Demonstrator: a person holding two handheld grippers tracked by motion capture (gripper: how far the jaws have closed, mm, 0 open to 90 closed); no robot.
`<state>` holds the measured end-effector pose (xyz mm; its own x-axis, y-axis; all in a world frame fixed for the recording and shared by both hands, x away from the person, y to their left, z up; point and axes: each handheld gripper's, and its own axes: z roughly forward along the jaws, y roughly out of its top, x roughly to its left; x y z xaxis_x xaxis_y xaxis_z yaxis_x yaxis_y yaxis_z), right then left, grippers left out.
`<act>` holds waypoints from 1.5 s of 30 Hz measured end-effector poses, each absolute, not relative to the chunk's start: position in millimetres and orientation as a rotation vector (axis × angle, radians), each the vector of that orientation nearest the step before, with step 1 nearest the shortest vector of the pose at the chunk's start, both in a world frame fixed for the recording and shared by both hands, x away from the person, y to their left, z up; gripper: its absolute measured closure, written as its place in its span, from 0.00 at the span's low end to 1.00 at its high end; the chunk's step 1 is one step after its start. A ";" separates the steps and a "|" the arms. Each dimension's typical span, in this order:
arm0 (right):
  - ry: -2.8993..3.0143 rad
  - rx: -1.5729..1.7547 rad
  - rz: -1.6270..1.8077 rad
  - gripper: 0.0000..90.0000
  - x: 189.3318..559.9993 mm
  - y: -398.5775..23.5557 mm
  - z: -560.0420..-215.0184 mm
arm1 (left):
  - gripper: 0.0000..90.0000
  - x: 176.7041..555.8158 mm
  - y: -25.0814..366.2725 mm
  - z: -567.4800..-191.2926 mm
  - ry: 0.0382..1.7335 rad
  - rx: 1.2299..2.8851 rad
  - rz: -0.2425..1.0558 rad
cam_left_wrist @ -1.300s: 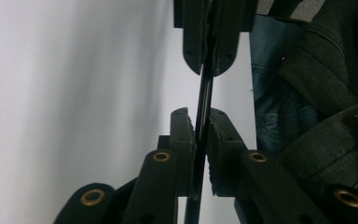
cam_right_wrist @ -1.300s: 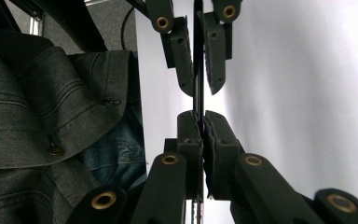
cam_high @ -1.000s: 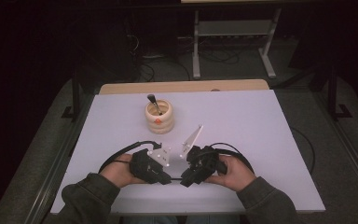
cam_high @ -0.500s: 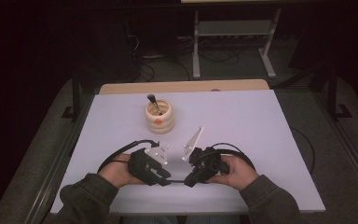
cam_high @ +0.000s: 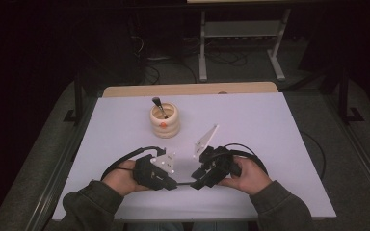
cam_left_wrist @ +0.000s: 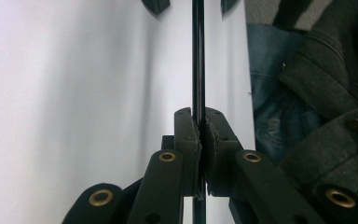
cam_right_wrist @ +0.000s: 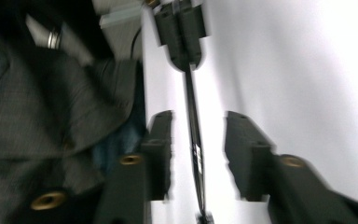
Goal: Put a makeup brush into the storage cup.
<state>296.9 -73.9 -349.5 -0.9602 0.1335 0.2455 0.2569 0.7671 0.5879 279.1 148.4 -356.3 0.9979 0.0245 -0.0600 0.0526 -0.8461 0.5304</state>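
Near the table's front edge, my two grippers face each other tip to tip. A thin black rod (cam_high: pixel 185 183) spans the gap between them. My left gripper (cam_high: pixel 175 184) is shut on the rod (cam_left_wrist: pixel 197 56), with its pads (cam_left_wrist: pixel 189 140) pressed against it, and its jaws have just been closing. My right gripper (cam_high: pixel 197 182) stands open; its jaws have just been opening. The rod (cam_right_wrist: pixel 193 126) runs between its parted fingers (cam_right_wrist: pixel 161 149) without touching them. The left gripper (cam_right_wrist: pixel 182 28) holds the rod's far end in the right gripper view.
A cream ridged pot (cam_high: pixel 164 121) with a dark-handled tool (cam_high: pixel 158 106) in it stands behind the hands, left of centre. The white table top (cam_high: pixel 270 144) stretches wide to the right and back. A metal stand (cam_high: pixel 241 29) stands on the floor beyond.
Both hands stay near the front edge. The right gripper has shifted slightly, and the two grippers' tips now meet over the rod.
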 end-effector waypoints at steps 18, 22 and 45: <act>-2.565 -0.681 -1.321 0.55 311.3 -118.4 -362.5 | 0.94 292.3 177.8 -350.4 0.304 2.313 -0.005; -2.488 -0.686 -1.421 0.59 314.3 -109.3 -355.3 | 0.94 293.1 175.2 -345.3 0.314 2.263 0.017; -2.538 -0.663 -1.284 0.94 321.2 -79.7 -340.8 | 0.76 292.1 175.0 -357.2 0.364 2.318 0.088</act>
